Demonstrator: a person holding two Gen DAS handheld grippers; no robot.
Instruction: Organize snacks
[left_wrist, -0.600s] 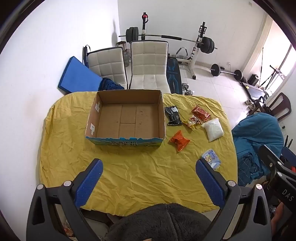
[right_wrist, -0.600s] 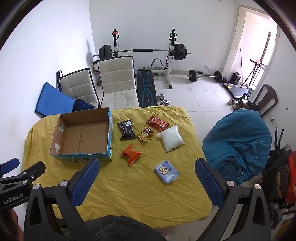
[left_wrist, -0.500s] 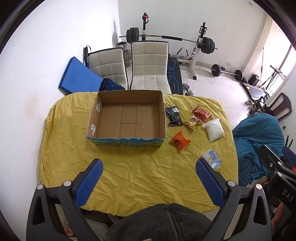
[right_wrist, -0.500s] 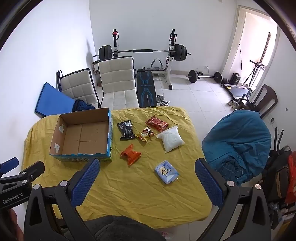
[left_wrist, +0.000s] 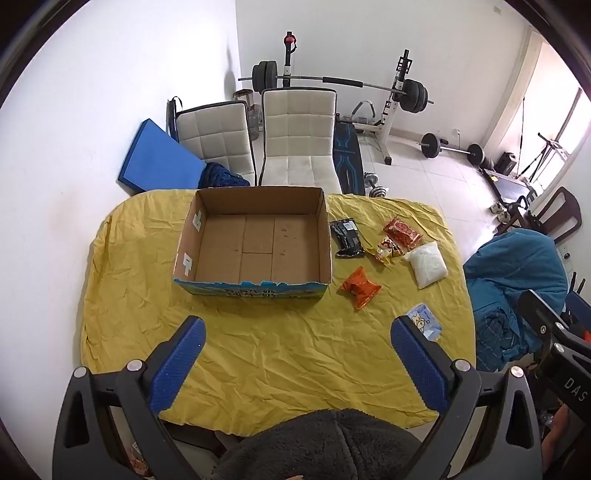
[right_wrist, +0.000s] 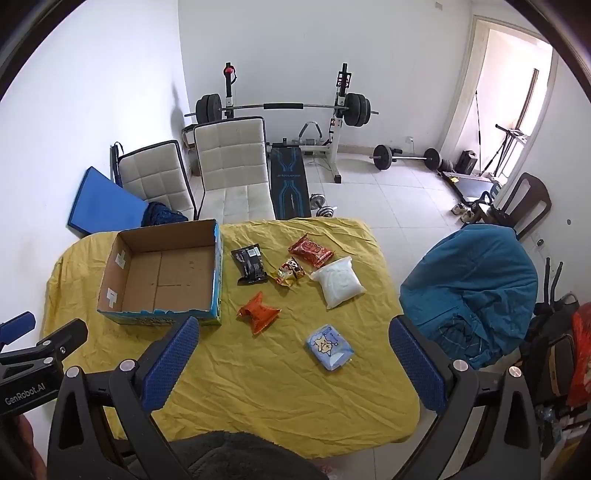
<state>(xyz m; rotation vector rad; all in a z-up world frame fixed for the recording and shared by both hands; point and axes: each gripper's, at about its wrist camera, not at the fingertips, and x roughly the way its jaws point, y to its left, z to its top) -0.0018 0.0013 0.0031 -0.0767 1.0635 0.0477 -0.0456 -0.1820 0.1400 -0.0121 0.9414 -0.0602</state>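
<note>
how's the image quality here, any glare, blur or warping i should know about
Left wrist view: sharp, heavy fisheye bending the yellow tablecloth edges, window at right blown out. Right wrist view: same warping, doorway overexposed, cardboard box and snack packs evenly lit with soft shadows; black vignette in the corners of both.

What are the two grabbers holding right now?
Nothing. The left gripper and right gripper are both open and empty; the snacks lie on the table.

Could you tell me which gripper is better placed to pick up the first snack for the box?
Probably the right gripper: open, with the blue packet almost between its fingers. The left gripper, also open, faces the empty box.
</note>
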